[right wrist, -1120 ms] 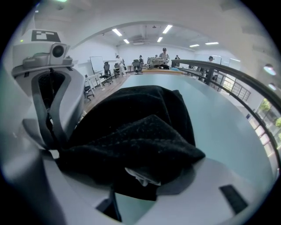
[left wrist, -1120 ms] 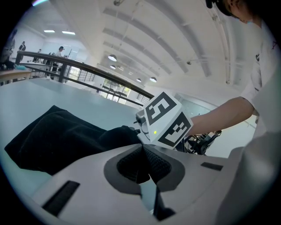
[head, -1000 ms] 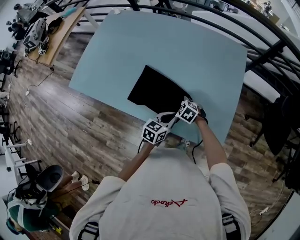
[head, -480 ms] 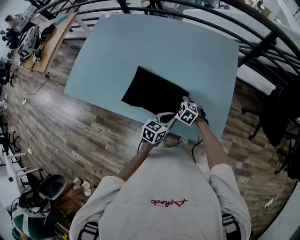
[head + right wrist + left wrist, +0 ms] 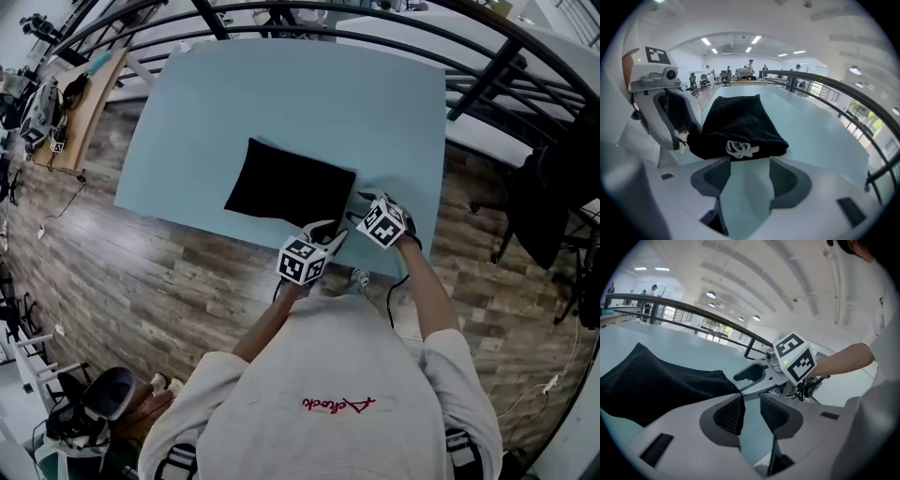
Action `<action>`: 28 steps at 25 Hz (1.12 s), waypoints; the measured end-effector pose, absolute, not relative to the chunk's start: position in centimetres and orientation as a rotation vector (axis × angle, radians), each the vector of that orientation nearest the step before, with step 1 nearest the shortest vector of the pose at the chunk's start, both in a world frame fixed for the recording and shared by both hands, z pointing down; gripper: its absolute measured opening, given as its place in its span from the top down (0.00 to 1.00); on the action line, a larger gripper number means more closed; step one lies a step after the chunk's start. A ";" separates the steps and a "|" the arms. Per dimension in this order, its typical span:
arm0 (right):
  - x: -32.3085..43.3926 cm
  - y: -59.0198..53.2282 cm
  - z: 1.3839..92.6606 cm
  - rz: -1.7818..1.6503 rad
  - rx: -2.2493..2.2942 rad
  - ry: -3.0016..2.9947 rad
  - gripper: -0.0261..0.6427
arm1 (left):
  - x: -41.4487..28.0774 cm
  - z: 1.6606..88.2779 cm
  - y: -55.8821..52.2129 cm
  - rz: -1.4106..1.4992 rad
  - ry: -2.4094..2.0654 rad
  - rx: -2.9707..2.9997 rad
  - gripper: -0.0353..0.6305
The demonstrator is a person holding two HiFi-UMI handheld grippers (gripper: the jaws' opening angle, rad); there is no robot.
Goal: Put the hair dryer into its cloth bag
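The black cloth bag (image 5: 291,192) lies bulging on the light blue table (image 5: 281,103); no hair dryer shows outside it. Its white drawstring knot (image 5: 739,149) rests at the mouth, just ahead of my right gripper (image 5: 749,176). That gripper's jaws have just been opening and stand open, with only table between them. My left gripper (image 5: 751,408) sits at the bag's near right corner (image 5: 712,380). Its jaws have just been opening too, and bare table shows in the gap while the cloth edge lies beside the left pad. In the head view, left gripper (image 5: 330,232) and right gripper (image 5: 364,199) are close together.
The table's near edge (image 5: 234,225) runs just behind both grippers, with wooden floor (image 5: 141,281) below. A black railing (image 5: 487,75) curves round the far side. A workbench with tools (image 5: 56,94) stands far left, and a dark chair (image 5: 562,187) at the right.
The left jaws were shut at the bag's corner and now stand apart. The right gripper has drawn away to the right of the bag's mouth and opened wider.
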State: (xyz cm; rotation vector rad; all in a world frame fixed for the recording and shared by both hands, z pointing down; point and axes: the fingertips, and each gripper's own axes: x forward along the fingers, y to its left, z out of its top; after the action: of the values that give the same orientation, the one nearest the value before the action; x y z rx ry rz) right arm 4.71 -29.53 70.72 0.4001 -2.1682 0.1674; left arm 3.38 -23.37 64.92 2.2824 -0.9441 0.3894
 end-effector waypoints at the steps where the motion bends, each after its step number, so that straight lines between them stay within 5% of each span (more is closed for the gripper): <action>1: 5.5 -29.5 70.7 0.187 0.423 -2.173 0.56 | 3.7 64.9 -23.3 0.394 -0.947 2.284 0.76; 13: 9.9 -27.5 69.0 0.237 0.520 -2.290 0.68 | 4.1 64.0 -20.5 0.398 -1.222 2.241 0.69; 23: 10.1 -23.5 67.5 0.167 0.490 -2.350 0.88 | 5.3 63.0 -17.1 0.372 -1.305 2.255 0.69; 28: 9.6 -22.8 65.7 0.176 0.562 -2.380 0.91 | 4.5 61.8 -16.4 0.340 -1.280 2.287 0.84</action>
State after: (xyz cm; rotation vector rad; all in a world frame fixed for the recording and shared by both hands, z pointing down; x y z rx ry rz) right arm 9.63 -22.83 65.75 0.5617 -2.3801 0.1761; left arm 4.50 -16.38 61.81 2.2872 -1.2797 0.3403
